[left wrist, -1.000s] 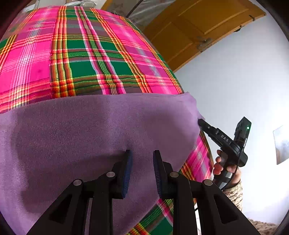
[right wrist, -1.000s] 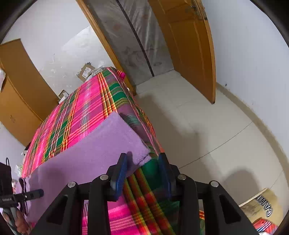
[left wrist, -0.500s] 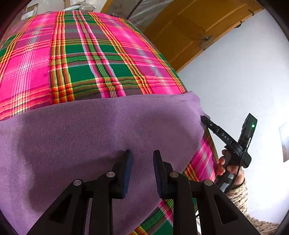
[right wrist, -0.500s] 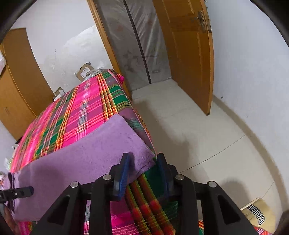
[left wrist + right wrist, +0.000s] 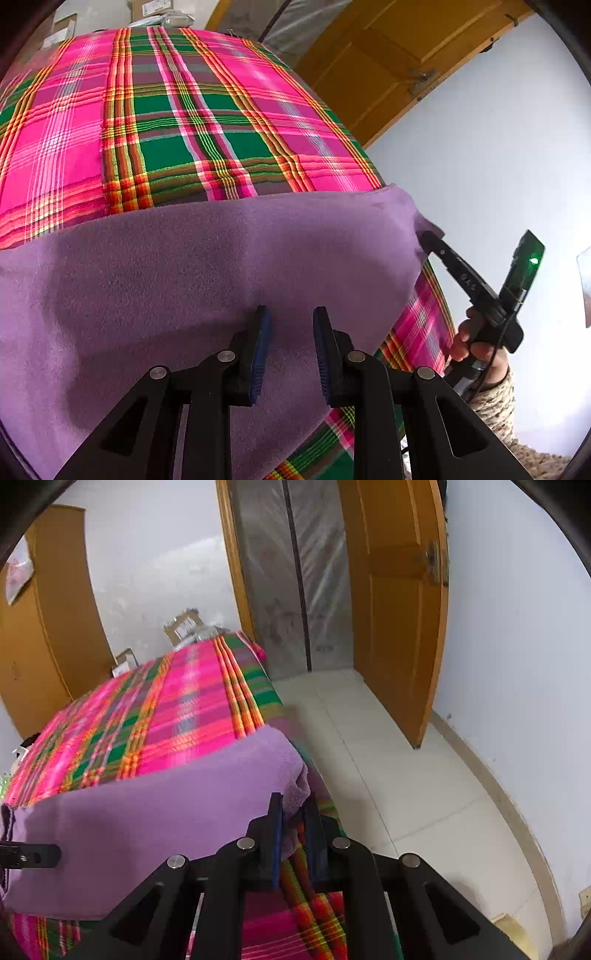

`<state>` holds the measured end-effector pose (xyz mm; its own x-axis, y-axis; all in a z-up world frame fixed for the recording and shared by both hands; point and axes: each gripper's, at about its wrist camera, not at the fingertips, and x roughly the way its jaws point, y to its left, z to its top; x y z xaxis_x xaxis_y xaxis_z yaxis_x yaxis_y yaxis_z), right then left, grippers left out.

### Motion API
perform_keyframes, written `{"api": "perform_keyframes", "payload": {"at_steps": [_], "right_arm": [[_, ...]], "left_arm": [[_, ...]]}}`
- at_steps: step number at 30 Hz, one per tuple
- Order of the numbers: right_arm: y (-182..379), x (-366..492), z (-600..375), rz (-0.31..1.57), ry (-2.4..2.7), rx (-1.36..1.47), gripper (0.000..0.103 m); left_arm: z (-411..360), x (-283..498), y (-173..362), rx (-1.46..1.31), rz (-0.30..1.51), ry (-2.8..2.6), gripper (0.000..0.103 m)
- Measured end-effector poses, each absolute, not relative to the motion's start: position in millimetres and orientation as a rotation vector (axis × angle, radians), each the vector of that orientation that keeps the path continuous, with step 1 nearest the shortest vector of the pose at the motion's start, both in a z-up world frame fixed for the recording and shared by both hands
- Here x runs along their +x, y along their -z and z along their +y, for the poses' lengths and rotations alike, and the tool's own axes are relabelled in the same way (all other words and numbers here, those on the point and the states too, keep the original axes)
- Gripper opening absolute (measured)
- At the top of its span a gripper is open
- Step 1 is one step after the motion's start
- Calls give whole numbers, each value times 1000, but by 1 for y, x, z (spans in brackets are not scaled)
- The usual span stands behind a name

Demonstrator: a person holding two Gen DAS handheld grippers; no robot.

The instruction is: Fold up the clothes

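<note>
Your right claw (image 5: 293, 814) is closing on the purple cloth's (image 5: 147, 812) corner; the cloth runs leftward across the bed (image 5: 177, 716) to your left claw (image 5: 290, 332), which stands apart over it.

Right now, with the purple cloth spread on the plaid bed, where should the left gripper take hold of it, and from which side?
Grip the purple cloth at its near edge, coming in low from the bedside. The left gripper hangs open above that edge, and the right gripper is closing on the far corner that droops off the plaid bedcover, so a matching hem grip keeps the fold even.
</note>
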<state>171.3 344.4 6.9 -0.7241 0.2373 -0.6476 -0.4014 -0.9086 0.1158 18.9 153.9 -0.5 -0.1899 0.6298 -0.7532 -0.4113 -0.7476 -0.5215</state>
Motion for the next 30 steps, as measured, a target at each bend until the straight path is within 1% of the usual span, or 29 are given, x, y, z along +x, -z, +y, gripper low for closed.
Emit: {"api": "perform_keyframes", "payload": {"at_steps": [9, 15, 20, 30], "right_arm": [[-40, 177, 311, 302, -2757, -840, 11], [-61, 182, 270, 210, -2899, -792, 11], [-69, 182, 238, 130, -2981, -786, 11], [-75, 175, 199, 48, -3099, -804, 11]], "left_arm": [[152, 19, 1, -1402, -272, -1985, 24], [151, 18, 1, -1413, -291, -1972, 24], [146, 16, 1, -1429, -354, -1938, 24], [129, 15, -14, -1374, -520, -1866, 24]]}}
